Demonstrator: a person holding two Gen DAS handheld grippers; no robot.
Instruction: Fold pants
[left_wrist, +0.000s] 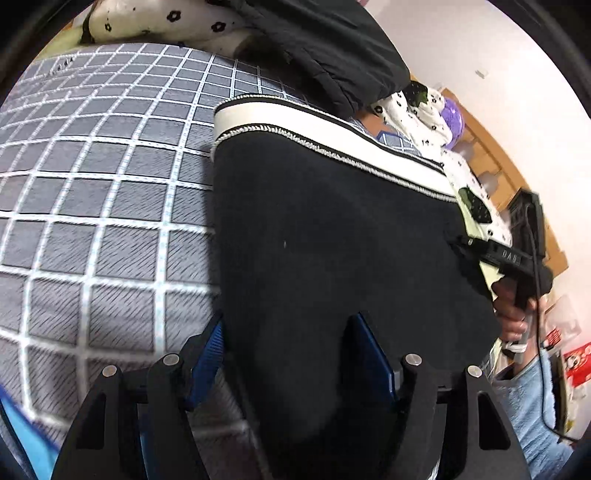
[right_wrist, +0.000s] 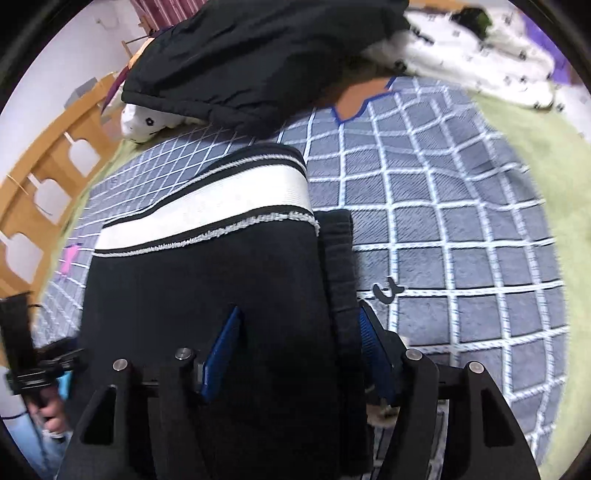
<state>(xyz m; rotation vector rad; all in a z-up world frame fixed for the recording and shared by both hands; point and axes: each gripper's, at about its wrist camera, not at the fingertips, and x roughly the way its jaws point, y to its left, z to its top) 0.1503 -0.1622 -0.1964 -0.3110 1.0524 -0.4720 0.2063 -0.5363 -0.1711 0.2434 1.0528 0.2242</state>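
Observation:
Black pants (left_wrist: 332, 221) with a broad white waistband (left_wrist: 314, 125) lie folded on the checked blanket. My left gripper (left_wrist: 288, 354) stands open over their near left edge, one finger off the cloth and the other above it. In the right wrist view the same pants (right_wrist: 203, 277) lie with the waistband (right_wrist: 221, 210) at the far end. My right gripper (right_wrist: 299, 343) is open and straddles the thick folded right edge without pressing on it. Each gripper shows in the other's view: the right one (left_wrist: 517, 258) in a hand, the left one (right_wrist: 29, 354) at the far left.
The grey checked blanket (left_wrist: 110, 184) covers the bed. A black jacket (right_wrist: 251, 55) and white flowered cloth (left_wrist: 155, 18) are heaped beyond the waistband. A wooden bed rail (right_wrist: 44, 158) runs along one side, and green sheet (right_wrist: 535, 147) shows on the other.

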